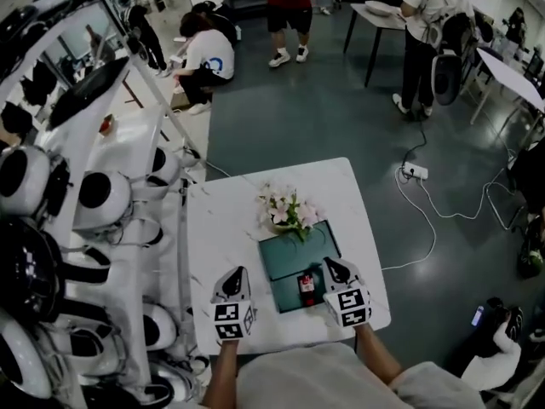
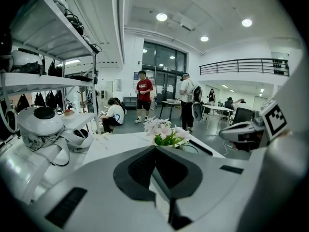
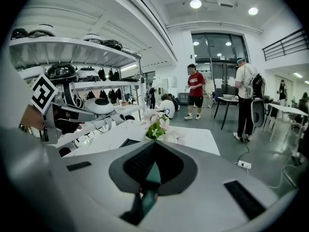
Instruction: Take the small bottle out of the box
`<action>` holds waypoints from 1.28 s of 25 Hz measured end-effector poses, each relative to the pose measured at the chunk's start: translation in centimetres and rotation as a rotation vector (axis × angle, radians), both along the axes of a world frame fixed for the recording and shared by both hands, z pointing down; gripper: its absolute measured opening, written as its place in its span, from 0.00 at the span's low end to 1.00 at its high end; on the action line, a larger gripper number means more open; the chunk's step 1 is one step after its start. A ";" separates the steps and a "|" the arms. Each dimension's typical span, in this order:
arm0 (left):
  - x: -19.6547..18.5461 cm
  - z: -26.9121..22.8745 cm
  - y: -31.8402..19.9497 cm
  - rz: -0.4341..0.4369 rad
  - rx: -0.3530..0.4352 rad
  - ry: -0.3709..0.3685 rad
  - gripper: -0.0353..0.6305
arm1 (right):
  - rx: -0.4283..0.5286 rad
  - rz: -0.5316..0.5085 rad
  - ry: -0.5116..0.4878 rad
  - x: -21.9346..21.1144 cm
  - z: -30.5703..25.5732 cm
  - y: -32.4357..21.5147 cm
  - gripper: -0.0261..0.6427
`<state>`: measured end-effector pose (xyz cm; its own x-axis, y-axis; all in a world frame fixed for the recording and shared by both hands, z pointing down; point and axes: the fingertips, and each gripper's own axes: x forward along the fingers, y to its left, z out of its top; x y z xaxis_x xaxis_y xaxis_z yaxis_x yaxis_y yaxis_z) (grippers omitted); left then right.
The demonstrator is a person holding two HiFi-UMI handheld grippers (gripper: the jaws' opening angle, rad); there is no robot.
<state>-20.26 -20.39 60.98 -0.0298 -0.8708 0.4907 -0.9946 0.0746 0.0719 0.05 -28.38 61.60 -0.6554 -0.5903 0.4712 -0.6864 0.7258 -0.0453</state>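
An open teal box (image 1: 285,258) lies on the white table (image 1: 226,220), near its front edge. A small dark bottle with a red label (image 1: 306,286) stands inside, at the box's near end. My right gripper (image 1: 330,267) sits at the box's right rim, just right of the bottle, jaws shut and empty. My left gripper (image 1: 238,273) rests over bare table left of the box, also shut with nothing in it. In the left gripper view the jaws (image 2: 155,148) meet at the tips. In the right gripper view the gripper (image 3: 155,145) is shut, with teal box surface (image 3: 148,177) below.
A bunch of pink and white flowers (image 1: 286,210) stands at the box's far edge. Shelves with white helmet-like shells (image 1: 102,198) line the left side. People stand and crouch beyond the table. A power strip with cable (image 1: 415,172) lies on the floor to the right.
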 end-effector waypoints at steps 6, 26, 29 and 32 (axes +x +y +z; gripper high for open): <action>0.5 1.3 -1.2 -0.010 -0.047 -0.017 0.08 | -0.059 -0.026 -0.005 -0.2 2.2 -0.5 0.07; 1.9 6.9 -1.5 0.122 -0.131 0.092 0.08 | -0.208 0.036 0.118 -1.4 7.5 2.9 0.07; 2.2 7.3 -1.4 0.164 -0.137 0.114 0.08 | -0.236 0.064 0.146 -1.3 8.5 3.9 0.07; 2.2 7.8 -1.2 0.190 -0.142 0.133 0.08 | -0.275 0.089 0.167 -1.2 9.6 5.1 0.07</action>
<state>-18.06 -21.57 68.81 0.2000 -0.7766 0.5974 -0.9744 -0.0935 0.2046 -1.12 -23.27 71.21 -0.5070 -0.4778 0.7173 -0.7613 0.6386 -0.1127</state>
